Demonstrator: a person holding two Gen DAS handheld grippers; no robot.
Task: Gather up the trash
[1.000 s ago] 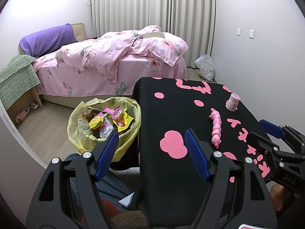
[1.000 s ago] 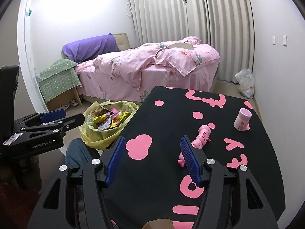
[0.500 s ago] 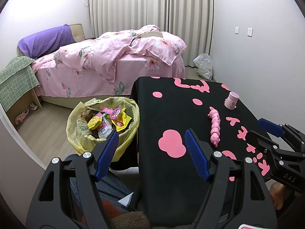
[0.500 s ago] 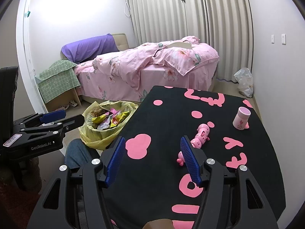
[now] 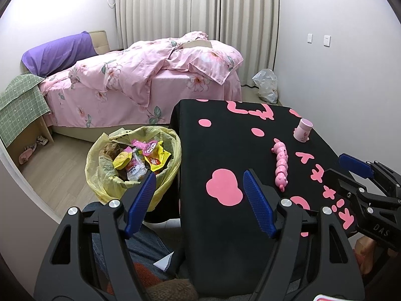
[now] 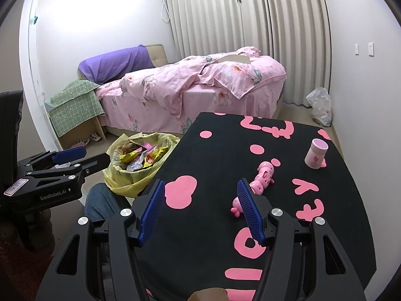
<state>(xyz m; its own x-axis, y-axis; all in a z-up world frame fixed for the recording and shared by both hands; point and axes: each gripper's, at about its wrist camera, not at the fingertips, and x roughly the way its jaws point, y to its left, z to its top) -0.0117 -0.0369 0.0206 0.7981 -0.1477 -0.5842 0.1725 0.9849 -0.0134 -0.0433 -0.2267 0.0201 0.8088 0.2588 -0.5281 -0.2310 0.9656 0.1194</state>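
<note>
A bin lined with a yellow bag (image 5: 100, 175) stands on the floor left of the table, full of colourful wrappers (image 5: 140, 158); it also shows in the right wrist view (image 6: 125, 183). My left gripper (image 5: 198, 195) is open and empty, held near the table's front left corner, beside the bin. My right gripper (image 6: 200, 205) is open and empty above the near part of the black table (image 6: 215, 155). No loose trash shows on the table.
On the table lie a pink caterpillar toy (image 5: 280, 163) (image 6: 260, 180) and a small pink bottle (image 5: 303, 131) (image 6: 315, 154). A pink bed (image 5: 150, 82) stands behind, a white plastic bag (image 5: 265, 85) by the curtain. The person's knee (image 6: 100, 200) is below the table edge.
Both views have drifted slightly; the grippers stay open and empty and nothing on the table has moved.
</note>
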